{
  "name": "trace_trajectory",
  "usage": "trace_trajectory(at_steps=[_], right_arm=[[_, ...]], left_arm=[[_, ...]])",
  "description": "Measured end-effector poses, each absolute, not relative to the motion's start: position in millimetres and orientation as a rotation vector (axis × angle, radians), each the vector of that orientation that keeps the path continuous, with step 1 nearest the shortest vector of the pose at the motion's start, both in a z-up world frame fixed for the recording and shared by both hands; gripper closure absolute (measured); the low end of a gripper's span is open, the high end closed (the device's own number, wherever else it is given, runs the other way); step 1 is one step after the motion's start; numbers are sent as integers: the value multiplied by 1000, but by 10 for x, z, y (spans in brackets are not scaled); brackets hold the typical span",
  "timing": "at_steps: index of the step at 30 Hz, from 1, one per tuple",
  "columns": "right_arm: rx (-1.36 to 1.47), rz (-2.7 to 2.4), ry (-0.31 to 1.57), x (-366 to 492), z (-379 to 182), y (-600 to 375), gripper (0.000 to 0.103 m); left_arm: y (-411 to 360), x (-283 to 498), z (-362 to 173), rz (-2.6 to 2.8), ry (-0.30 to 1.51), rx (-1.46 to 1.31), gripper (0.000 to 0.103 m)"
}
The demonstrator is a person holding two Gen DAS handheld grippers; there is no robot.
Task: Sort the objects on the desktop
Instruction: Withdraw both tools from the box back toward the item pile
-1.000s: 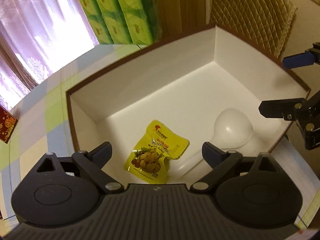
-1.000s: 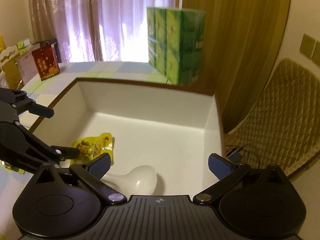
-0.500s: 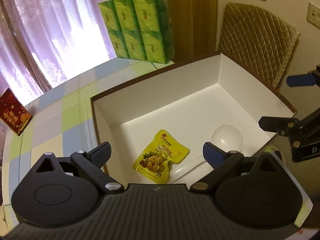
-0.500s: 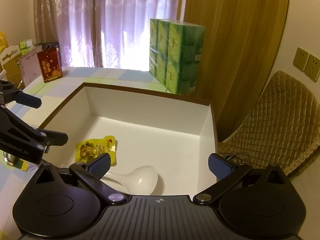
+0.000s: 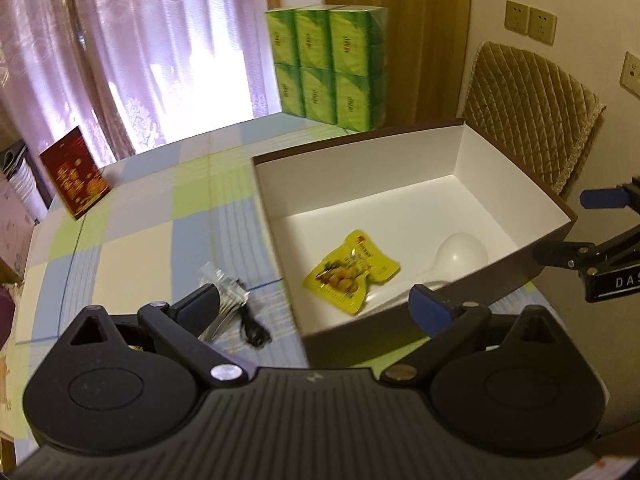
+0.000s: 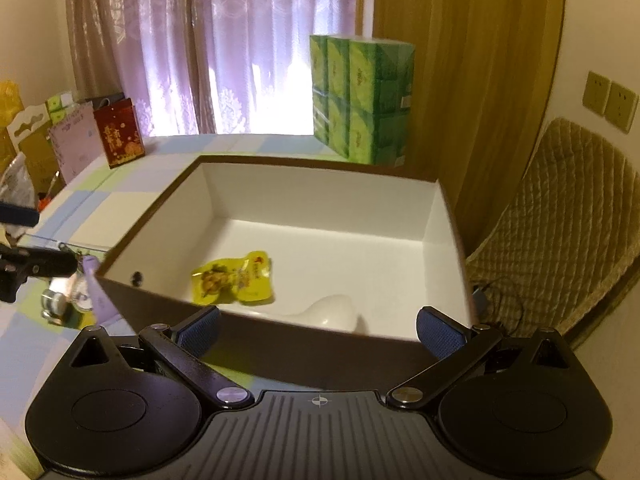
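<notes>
- Box (image 5: 460, 148), brown outside and white inside, sits open on the checked bench (image 5: 136, 236); the right wrist view shows it too (image 6: 432, 216).
- Inside the box, a yellow snack packet (image 5: 350, 272) lies flat on the floor near the front wall, also seen from the right wrist (image 6: 234, 278).
- Just beside the packet, touching or nearly touching its edge, lies a white spoon (image 5: 460, 250), bowl toward the right wall; the right wrist view catches its bowl (image 6: 336, 310) behind the front wall.
- Left hand-held gripper (image 5: 316, 308) hangs over the box's front left corner, fingers spread wide with nothing between them.
- Right hand-held gripper (image 6: 318, 324) hangs before the box's front wall, fingers likewise spread and empty.
- On the bench left of the box lies a clear packet with a black cable (image 5: 240, 312).
- Small clear items and a lilac strip (image 6: 80, 292) lie on the bench left of the box; what they are is blurred.
- Green tissue packs (image 5: 328, 68) stand behind the box, and a red card (image 5: 74, 172) stands at the bench's far left.
</notes>
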State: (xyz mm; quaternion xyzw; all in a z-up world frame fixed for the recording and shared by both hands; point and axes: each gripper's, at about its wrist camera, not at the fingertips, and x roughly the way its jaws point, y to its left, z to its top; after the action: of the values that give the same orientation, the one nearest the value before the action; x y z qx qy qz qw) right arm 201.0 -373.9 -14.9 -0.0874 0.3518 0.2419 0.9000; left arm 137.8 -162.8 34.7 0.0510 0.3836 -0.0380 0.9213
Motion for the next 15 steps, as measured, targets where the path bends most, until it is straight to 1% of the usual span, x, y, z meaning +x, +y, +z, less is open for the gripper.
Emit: trace_trajectory(at_steps=[15], right_arm=[[-176, 512, 788, 1538, -224, -2940, 2]], left_arm=[[-906, 998, 182, -82, 847, 113, 4]])
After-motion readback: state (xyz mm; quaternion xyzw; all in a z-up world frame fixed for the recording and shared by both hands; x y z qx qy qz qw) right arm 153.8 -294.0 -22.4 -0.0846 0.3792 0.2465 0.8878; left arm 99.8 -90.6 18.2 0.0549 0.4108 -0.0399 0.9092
